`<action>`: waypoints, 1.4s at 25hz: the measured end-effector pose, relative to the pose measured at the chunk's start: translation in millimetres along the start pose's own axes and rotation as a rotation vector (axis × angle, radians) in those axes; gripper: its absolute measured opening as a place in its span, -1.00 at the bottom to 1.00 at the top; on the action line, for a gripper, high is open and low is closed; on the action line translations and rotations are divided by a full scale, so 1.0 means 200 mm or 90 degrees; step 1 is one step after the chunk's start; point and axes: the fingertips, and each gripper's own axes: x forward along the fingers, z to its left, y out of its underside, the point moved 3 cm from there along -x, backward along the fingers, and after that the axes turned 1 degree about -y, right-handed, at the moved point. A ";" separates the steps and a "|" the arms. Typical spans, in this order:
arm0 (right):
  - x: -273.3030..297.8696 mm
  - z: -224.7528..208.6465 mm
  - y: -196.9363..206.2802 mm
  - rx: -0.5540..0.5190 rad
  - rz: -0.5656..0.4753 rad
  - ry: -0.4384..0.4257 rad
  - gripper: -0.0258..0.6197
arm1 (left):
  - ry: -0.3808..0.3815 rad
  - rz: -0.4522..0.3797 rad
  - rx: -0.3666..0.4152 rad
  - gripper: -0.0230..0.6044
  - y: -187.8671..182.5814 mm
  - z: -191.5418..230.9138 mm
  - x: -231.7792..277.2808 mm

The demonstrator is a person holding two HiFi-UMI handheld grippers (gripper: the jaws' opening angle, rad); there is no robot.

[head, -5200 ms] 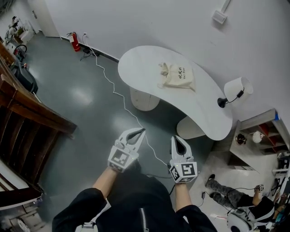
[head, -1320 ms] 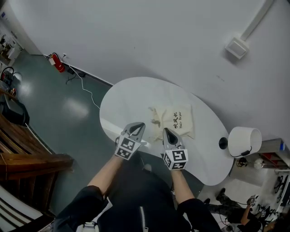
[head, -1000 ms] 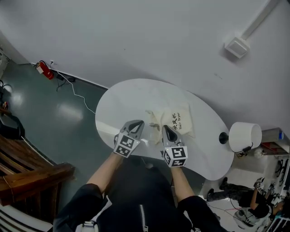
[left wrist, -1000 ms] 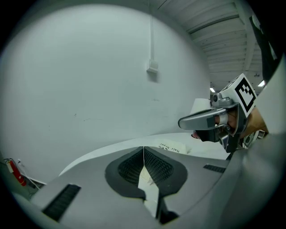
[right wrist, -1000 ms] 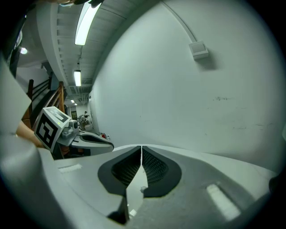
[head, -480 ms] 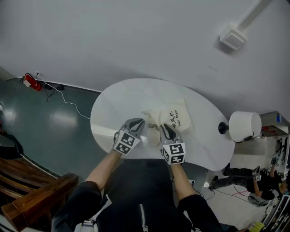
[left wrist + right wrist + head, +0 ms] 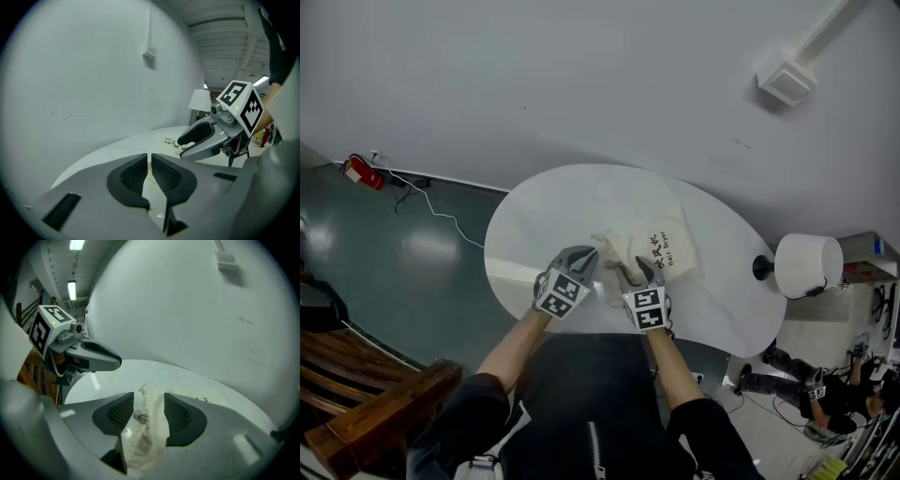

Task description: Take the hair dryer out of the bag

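Note:
A cream cloth bag with dark print lies on the white oval table; the hair dryer is hidden from view. My right gripper is at the bag's near, gathered end. Its jaws have just been opening and stand open. In the right gripper view the puckered bag mouth with its cord stopper lies between the pads of the right gripper, which do not press on it. My left gripper hovers shut just left of the bag, over bare tabletop. Its pads meet with nothing between them.
A desk lamp with a white shade stands at the table's right end. A white wall rises right behind the table, with a box mounted on it. A fire extinguisher and cable lie on the floor left; a person sits at lower right.
Both grippers have come down toward the table and the bag's near end. The right gripper's jaws, shut before, now stand apart around the bag mouth. The left stays shut.

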 end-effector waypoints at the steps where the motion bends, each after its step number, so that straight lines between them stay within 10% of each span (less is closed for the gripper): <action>1: 0.02 0.00 0.02 -0.004 0.015 0.000 -0.32 | -0.001 0.003 -0.001 -0.89 0.01 0.01 0.01; 15: 0.18 -0.06 0.20 -0.046 0.150 -0.003 -0.51 | 0.036 0.071 -0.007 -0.57 0.15 -0.02 0.09; 19: 0.17 -0.06 0.20 -0.043 0.156 -0.020 -0.80 | 0.057 0.092 0.008 -0.52 0.19 -0.06 0.14; 35: 0.08 -0.12 0.11 -0.008 0.131 -0.057 -0.83 | 0.168 0.157 0.120 -0.32 0.26 -0.33 0.40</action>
